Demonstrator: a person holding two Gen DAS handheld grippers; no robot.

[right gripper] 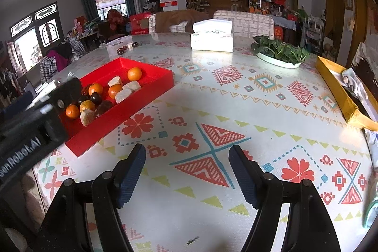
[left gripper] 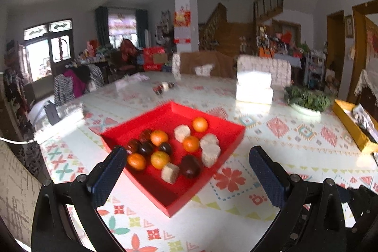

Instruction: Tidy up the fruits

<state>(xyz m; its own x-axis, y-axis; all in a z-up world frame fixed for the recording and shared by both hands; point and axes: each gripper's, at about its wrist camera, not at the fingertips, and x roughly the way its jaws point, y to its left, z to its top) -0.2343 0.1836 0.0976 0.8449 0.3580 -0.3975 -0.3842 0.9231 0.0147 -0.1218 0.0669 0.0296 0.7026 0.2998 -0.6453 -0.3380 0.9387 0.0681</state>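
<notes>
I hold both claws over the tabletop [right gripper: 236, 96] with the red tray [left gripper: 226, 126] as my reference. The left claw [left gripper: 187, 163] hovers just above the tray's near corner, jaws spread wide and holding nothing; the right claw [right gripper: 186, 168] sits well to the right of the tray over bare patterned cloth, also wide open and empty. All the fruit lies inside the tray: oranges [left gripper: 159, 137], dark glossy fruits [left gripper: 190, 166] and pale, rough-skinned blocks [left gripper: 209, 152], mixed together rather than grouped by kind. If grouping is wanted, I judge any pick is best made from the tray's open far half inward, straddling one piece squarely and closing gently, since the round oranges touch neighbours and will roll. A few dark fruits [right gripper: 124, 49] lie beyond the tray's far side.
</notes>
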